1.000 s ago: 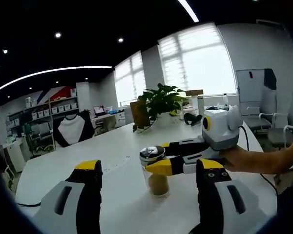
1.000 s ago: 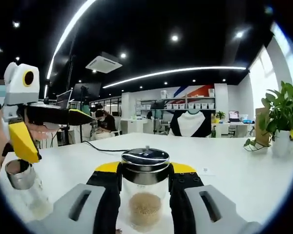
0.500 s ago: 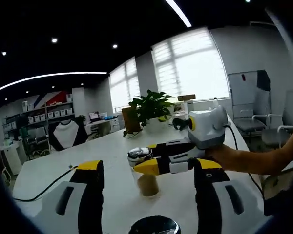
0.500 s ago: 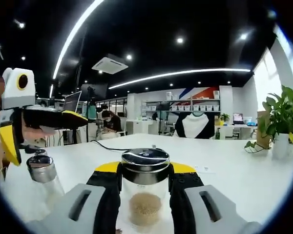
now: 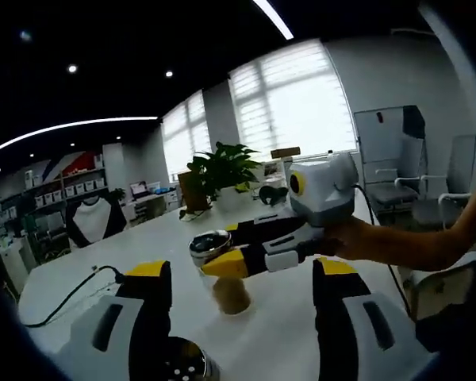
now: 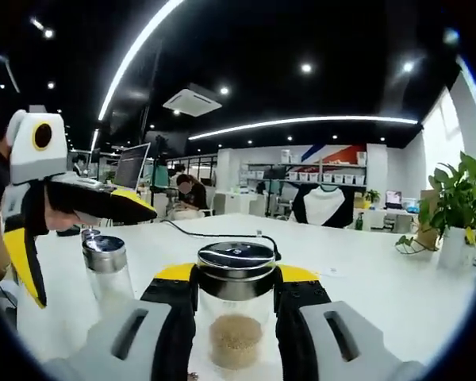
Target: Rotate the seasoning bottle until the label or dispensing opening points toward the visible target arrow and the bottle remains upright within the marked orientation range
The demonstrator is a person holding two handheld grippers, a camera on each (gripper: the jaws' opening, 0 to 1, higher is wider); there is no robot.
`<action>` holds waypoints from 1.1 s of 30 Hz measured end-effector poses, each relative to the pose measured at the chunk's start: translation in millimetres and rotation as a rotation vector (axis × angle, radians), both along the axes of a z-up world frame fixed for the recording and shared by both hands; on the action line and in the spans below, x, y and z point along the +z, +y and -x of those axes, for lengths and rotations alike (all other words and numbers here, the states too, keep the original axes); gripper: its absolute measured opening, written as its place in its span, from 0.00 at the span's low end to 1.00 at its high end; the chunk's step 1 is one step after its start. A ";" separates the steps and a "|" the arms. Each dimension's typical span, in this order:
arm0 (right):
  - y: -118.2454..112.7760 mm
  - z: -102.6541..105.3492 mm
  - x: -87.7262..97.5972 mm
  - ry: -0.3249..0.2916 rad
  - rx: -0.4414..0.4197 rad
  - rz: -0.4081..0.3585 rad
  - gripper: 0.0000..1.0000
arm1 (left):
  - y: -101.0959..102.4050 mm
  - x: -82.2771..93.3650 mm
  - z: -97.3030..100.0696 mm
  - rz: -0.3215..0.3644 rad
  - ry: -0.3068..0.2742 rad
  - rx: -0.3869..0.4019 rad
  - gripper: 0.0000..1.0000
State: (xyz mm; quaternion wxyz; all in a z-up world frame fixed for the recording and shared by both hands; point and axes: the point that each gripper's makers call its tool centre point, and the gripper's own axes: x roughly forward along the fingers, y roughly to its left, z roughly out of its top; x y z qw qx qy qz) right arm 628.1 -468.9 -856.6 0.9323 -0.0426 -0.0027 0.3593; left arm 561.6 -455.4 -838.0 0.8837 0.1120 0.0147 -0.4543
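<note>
Dim dark ceiling, bright window [image 5: 293, 99] glare, ceiling light strips [image 6: 301, 121], fisheye bending, soft edges

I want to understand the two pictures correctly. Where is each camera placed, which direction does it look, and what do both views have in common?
Left gripper view: rides on the open left gripper, looking across the white table toward the windows; the right gripper clamps the seasoning bottle, a forearm behind.
Right gripper view: rides on the right gripper, facing the office shelves; the left gripper enters beside a second shaker.
Shared: the seasoning bottle, both grippers, potted plant.
</note>
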 end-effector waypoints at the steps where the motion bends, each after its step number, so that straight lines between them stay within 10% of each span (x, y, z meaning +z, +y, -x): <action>1: -0.4 1.5 0.5 -0.001 0.002 -0.001 0.35 | -1.4 -1.4 2.5 -0.003 0.003 -0.004 0.77; 33: 7.9 67.6 -8.5 0.017 0.104 0.017 0.35 | -7.8 -31.3 38.6 0.018 0.025 -0.042 0.70</action>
